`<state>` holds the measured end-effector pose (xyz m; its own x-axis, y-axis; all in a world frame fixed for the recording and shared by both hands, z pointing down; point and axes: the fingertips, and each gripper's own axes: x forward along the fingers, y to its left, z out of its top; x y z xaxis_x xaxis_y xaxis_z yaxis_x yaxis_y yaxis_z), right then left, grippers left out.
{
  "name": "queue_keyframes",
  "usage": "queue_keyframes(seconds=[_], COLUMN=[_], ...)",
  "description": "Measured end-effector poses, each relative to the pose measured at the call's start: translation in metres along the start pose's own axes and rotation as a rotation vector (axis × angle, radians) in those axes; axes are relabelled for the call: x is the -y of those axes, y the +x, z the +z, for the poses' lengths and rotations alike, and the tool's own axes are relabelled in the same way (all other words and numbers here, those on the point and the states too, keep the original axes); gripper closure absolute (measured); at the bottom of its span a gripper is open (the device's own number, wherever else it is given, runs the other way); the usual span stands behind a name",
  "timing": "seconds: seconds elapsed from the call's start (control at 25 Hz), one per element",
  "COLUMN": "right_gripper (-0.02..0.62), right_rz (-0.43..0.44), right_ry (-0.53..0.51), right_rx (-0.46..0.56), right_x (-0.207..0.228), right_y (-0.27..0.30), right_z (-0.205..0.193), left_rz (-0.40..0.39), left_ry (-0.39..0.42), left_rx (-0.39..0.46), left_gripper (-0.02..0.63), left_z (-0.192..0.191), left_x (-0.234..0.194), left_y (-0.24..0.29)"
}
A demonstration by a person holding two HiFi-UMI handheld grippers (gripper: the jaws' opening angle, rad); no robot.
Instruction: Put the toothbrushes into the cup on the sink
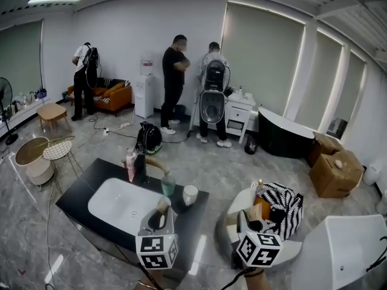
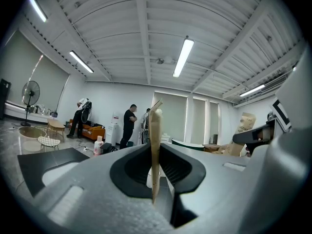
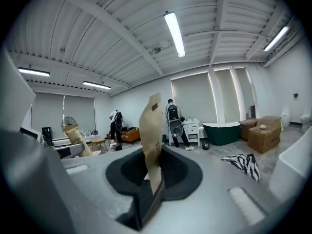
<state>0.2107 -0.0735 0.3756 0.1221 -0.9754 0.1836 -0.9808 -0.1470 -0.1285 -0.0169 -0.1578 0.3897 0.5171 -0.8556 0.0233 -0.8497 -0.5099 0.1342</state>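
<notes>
Clearly neither is in yet: one tan-wrapped toothbrush point(image 2: 155, 145) is pinched in my left gripper point(image 1: 158, 218), the second toothbrush point(image 3: 152, 135) in my right gripper point(image 1: 252, 220), both short of the sink point(image 1: 112, 205). The white cup point(image 1: 190, 194) and green cup point(image 1: 168, 185) wait on its counter; both drops remain.

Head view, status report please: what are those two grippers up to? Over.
Left gripper shut on tan paper sleeve, right gripper shut on second sleeve, likely wrapped toothbrushes. White cup stands on sink counter beside green glass. Nothing blocking it.
</notes>
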Motion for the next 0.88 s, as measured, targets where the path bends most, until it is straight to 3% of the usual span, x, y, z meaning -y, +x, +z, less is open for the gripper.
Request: queue_keyframes(seconds=[0.64,0.88], right_gripper=[0.54,0.54], right_rz=[0.018,0.024], right_ry=[0.041,0.028], right_rx=[-0.044,-0.081], right_x=[-0.009,-0.01], right_y=[0.115,0.145], right_z=[-0.004,-0.016], left_rz=[0.089,0.151], left_ry=[0.026,-0.005], left_rx=[-0.029,-0.048], left_gripper=[0.557,0.557], left_z=[-0.004,-0.014], left_x=[-0.074,-0.11], left_y=[0.063,0.075])
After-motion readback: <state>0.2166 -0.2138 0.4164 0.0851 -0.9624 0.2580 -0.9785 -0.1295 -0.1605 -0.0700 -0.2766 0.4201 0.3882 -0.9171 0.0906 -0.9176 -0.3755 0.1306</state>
